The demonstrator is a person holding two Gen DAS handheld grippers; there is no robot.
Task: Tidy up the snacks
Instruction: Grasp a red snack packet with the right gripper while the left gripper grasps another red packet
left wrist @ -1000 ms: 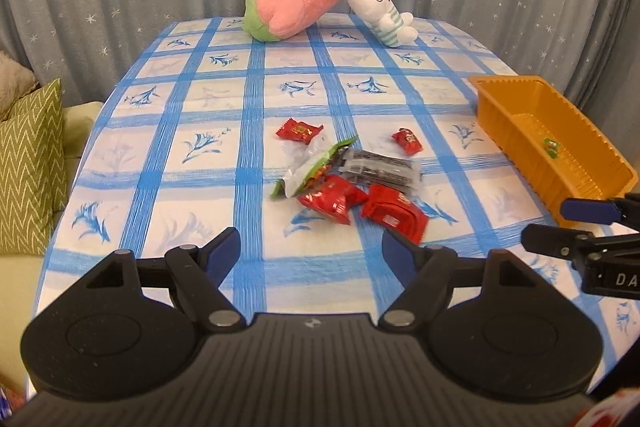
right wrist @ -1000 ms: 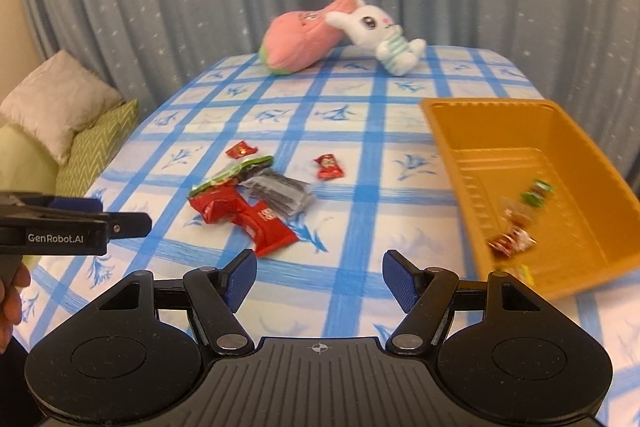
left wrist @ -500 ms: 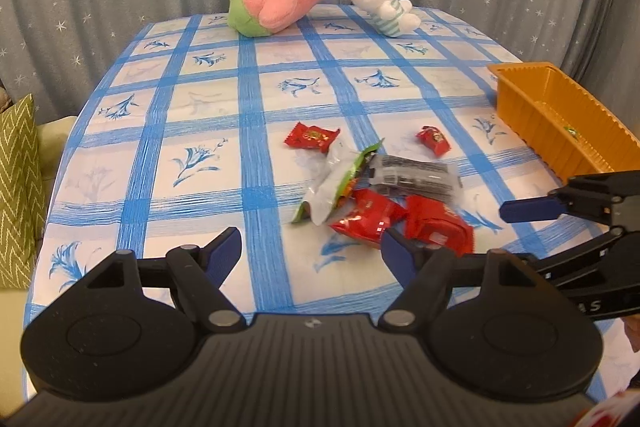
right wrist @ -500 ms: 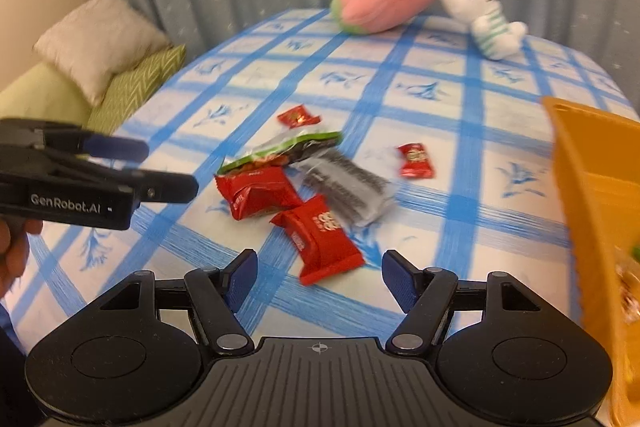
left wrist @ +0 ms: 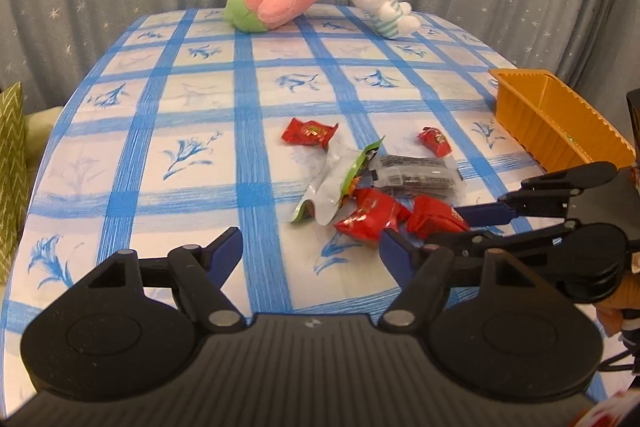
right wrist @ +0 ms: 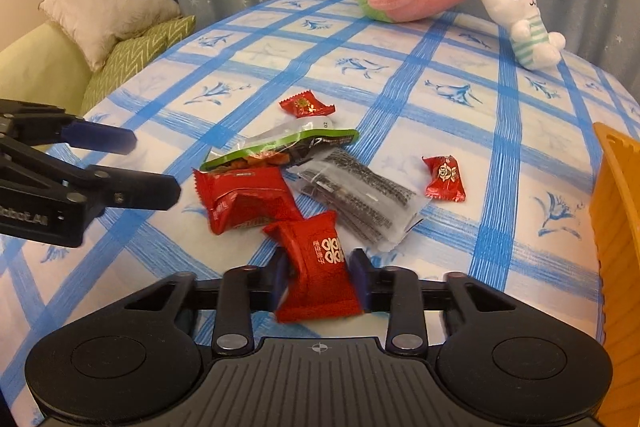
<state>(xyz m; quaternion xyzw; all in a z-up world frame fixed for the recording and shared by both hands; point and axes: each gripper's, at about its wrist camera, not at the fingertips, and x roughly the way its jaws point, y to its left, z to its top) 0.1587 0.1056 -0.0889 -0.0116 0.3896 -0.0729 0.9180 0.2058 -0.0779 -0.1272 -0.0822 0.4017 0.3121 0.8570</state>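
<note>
The right gripper (right wrist: 318,277) is closing its jaws on a red packet (right wrist: 320,267), both blue pads against the packet's sides at the near edge of the snack pile on the checked tablecloth (right wrist: 440,99). White characters are printed on the packet (too small to read). The left gripper (left wrist: 310,247) hangs over bare cloth with nothing between its fingers, its jaws narrowing but still wide.

Only the right view shows the pads meeting the packet; from the left, the right gripper (left wrist: 476,225) is seen side-on, one blue finger lying along the packet (left wrist: 438,219). The right view alone shows part of "Robot.AI" on the left gripper's (right wrist: 144,167) body.

Just beyond lie a second red packet (right wrist: 244,197), a green-edged bag (right wrist: 280,151), a clear sachet of dark strips (right wrist: 356,197) and two small red sweets (right wrist: 306,105) (right wrist: 445,178). The orange tray (left wrist: 556,119) stands to the right
</note>
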